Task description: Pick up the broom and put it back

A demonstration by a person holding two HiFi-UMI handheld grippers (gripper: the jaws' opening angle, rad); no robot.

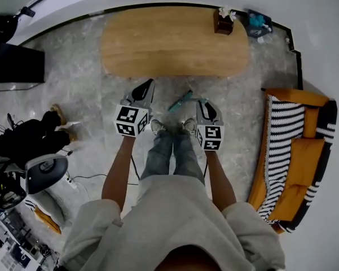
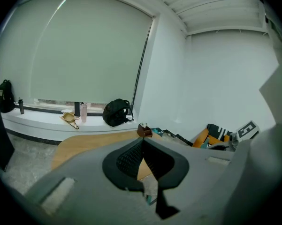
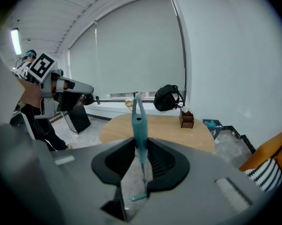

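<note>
Right gripper (image 3: 141, 146): jaws set narrow, pads clamped on the teal plastic handle of the thin-shafted broom (image 3: 140, 125). The handle end projects past the jaw tips, above the grey marble floor (image 1: 73, 89), near the oval wooden table (image 1: 175, 41). Left gripper (image 2: 141, 144): jaws closed tip to tip, holding nothing.

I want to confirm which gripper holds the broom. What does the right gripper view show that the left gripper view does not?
Only the right gripper view shows the grip: the teal handle of the broom is clamped between the fingers of the right gripper.

Only the left gripper view shows the left gripper up close, its fingers shut with nothing between them. It also shows a pink bottle on the window ledge.

Both show the wooden table, the brown box on it, and the black backpack on the ledge.
</note>
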